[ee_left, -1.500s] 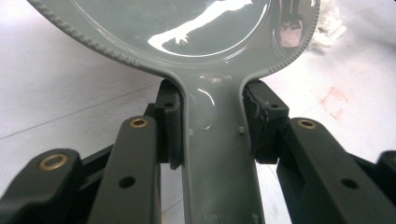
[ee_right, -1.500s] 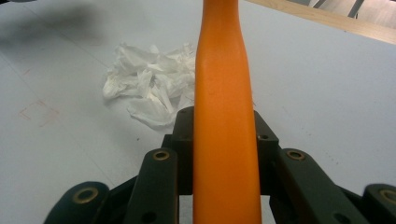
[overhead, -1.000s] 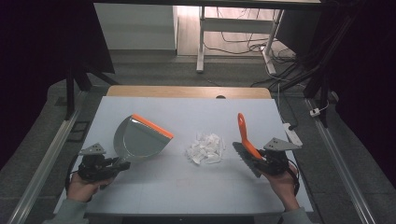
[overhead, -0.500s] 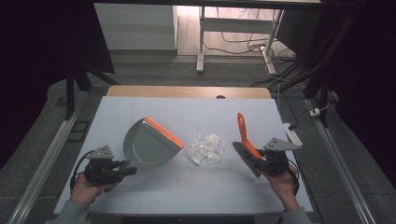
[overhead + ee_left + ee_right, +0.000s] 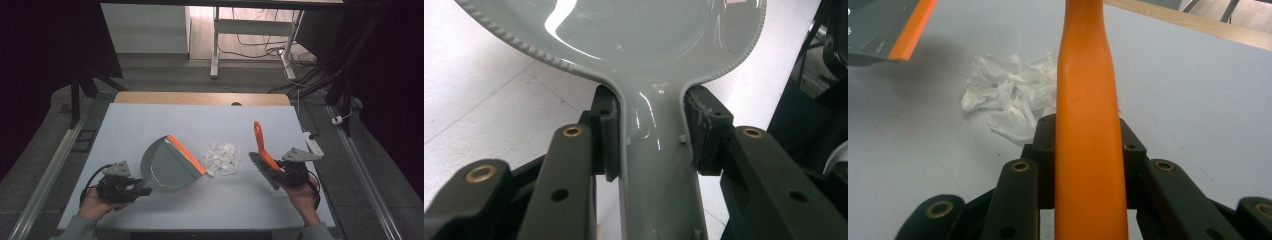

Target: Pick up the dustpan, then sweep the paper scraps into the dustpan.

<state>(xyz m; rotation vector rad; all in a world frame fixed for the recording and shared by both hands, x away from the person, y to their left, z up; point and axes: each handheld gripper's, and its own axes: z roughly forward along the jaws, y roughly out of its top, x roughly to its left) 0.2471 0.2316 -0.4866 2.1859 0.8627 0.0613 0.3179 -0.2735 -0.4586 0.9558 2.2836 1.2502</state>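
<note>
Dustpan and brush out, paper scraps waiting mid-bench

Near the front edge, the left gripper (image 5: 131,188) had its fingers (image 5: 605,131) clamped tight on the grey dustpan (image 5: 167,165) handle, pan resting toward the bench's (image 5: 150,215) left side with its orange lip right beside the crumpled paper pile (image 5: 222,159). Over by the right edge, the right gripper (image 5: 280,172) fingers (image 5: 1045,150) were squeezed shut on the orange-handled brush (image 5: 261,150), handle pointing toward the far edge, just right of the paper.
</note>
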